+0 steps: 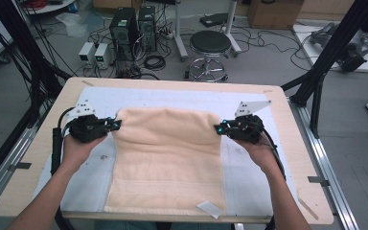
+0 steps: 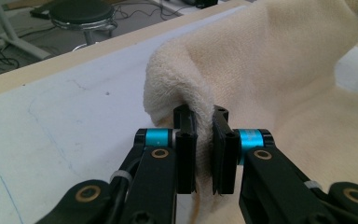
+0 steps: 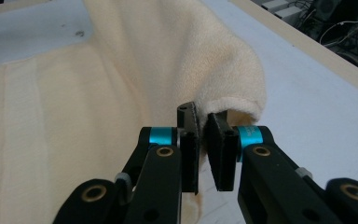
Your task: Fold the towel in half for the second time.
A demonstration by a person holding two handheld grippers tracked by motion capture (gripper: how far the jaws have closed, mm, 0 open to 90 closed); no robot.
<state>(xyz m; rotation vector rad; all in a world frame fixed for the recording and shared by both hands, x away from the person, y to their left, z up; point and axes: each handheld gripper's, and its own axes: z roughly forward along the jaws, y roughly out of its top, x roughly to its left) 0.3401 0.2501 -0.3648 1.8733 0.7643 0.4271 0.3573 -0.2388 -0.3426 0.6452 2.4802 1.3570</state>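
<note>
From above the person's side, the high view looks forward and down over the whole table [image 1: 287,158] to the floor beyond. Each gripper view sits low and close behind its own jaws, facing along them across the tabletop. All three share the towel [image 1: 167,158] [image 2: 279,60] [image 3: 135,70], pinched at opposite corners.

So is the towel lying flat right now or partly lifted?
Partly lifted. The towel's far edge is raised and curls over, pinched at its corners by the left gripper and right gripper; the near part lies flat.
</note>
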